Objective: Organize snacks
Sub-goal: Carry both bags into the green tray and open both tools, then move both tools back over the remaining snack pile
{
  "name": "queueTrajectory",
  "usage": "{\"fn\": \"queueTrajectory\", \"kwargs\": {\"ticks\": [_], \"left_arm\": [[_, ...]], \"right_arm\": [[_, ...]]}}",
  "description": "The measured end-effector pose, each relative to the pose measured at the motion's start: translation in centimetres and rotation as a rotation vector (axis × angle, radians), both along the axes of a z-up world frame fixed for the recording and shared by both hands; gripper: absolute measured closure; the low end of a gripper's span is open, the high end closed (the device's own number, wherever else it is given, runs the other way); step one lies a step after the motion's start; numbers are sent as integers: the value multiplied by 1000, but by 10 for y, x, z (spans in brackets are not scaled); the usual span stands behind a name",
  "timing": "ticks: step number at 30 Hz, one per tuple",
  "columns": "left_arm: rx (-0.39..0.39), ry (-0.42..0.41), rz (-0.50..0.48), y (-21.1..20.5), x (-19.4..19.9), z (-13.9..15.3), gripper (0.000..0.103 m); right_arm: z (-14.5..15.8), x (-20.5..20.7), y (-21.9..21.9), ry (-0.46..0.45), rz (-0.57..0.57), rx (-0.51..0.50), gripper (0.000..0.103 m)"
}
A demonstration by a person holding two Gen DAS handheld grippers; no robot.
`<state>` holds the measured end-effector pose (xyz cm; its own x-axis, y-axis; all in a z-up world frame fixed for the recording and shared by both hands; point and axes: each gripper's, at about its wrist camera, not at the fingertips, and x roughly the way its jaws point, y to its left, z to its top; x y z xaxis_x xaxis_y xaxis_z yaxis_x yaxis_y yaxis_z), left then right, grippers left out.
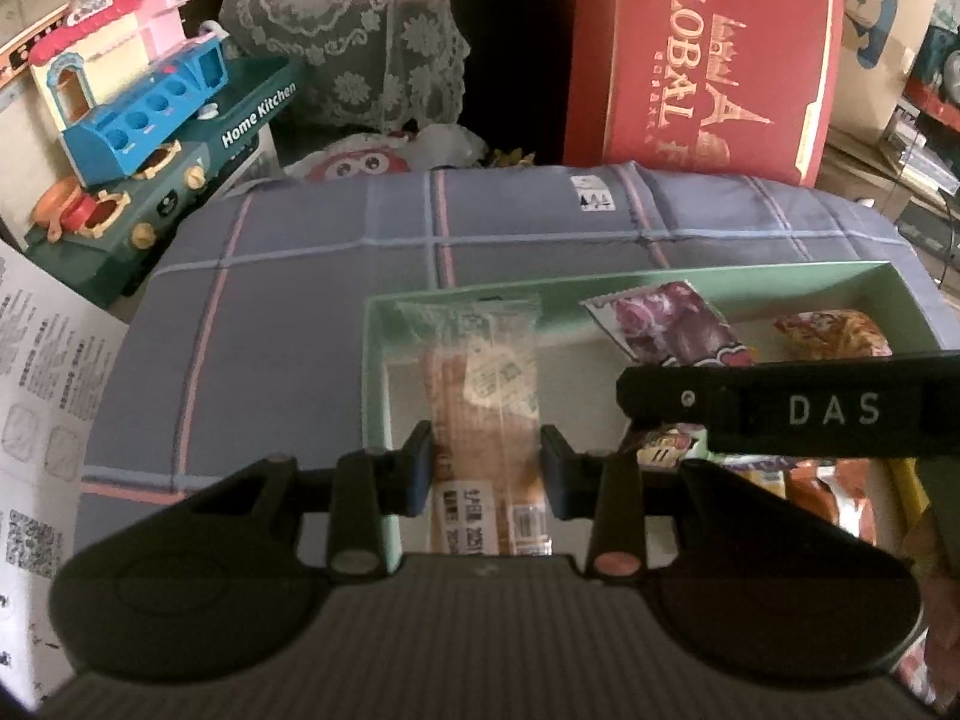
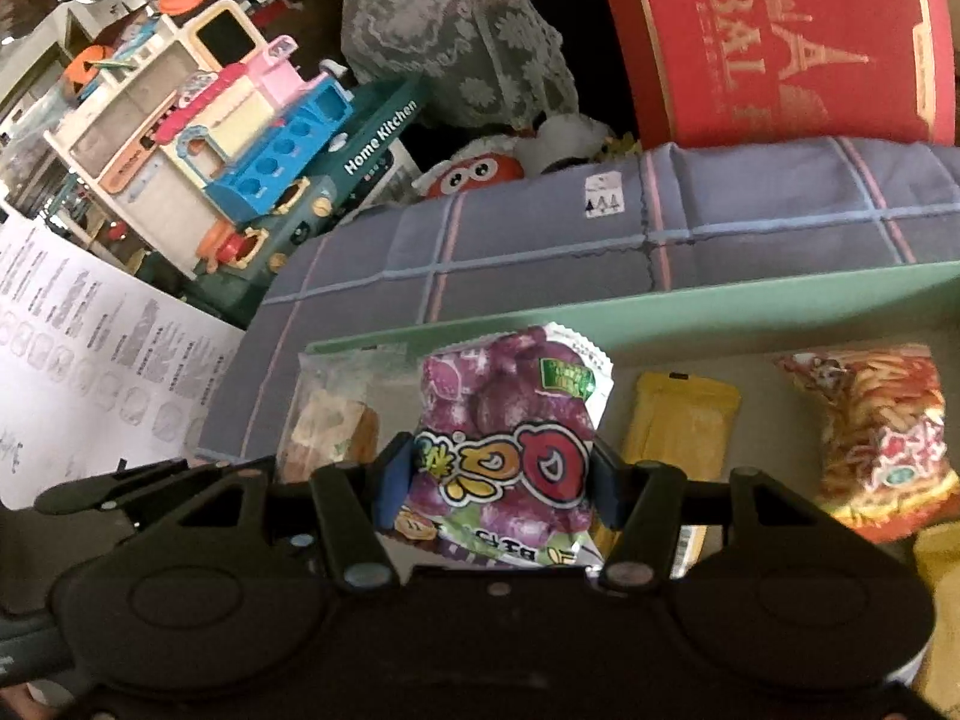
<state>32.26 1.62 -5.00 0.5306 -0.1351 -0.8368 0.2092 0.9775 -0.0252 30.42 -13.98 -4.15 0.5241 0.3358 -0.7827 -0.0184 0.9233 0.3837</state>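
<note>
the left wrist view alone shows the left hand-held gripper (image 1: 487,468) closed on a clear-wrapped orange pastry bar (image 1: 483,396), its two pads pressing the wrapper from either side near the bar's lower half, with the bar's far end reaching up over the left part of the pale green box (image 1: 378,372). the same view catches the right hand-held gripper's finger (image 1: 780,408), marked das, crossing in from the right above the box, with the purple snack bag (image 1: 666,324) showing beyond it. the right wrist view alone shows the right hand-held gripper (image 2: 501,474) clamped on that purple snack bag (image 2: 510,420), pads squeezing its printed lower half while its crimped top stands up toward the green box's far wall (image 2: 720,300). only this view shows a yellow packet (image 2: 681,420) lying flat on the box floor just right of the purple bag, and a red and orange noodle-snack bag (image 2: 882,432) further right; the pastry bar (image 2: 330,414) appears at the box's left end, just beside the purple bag. the box sits on a grey-blue checked cloth (image 1: 270,276) covering the tabletop. beyond the cloth stand a toy kitchen set (image 1: 144,126) on a box reading home kitchen, a red global box (image 1: 708,54), a lace cover (image 1: 342,24) and a printed sheet (image 2: 90,348) at the left.
</note>
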Motion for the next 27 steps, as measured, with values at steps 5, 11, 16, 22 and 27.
{"fn": "queueTrajectory", "kwargs": {"ticks": [5,11,16,22,27], "left_arm": [[-9,-90,1,-2,-11,9,10],[-25,-89,27,-1,-23,22,2],[-35,-90,38,3,-49,33,0],[-54,-63,43,5,-88,40,0],[-90,-45,53,7,-128,45,0]], "right_arm": [[0,1,-7,-13,-33,58,11],[21,-21,-17,-64,-54,53,0],[38,-45,-26,-86,-69,48,0],[53,-85,-29,-86,-72,23,0],[60,-127,-22,-76,-51,38,0]]}}
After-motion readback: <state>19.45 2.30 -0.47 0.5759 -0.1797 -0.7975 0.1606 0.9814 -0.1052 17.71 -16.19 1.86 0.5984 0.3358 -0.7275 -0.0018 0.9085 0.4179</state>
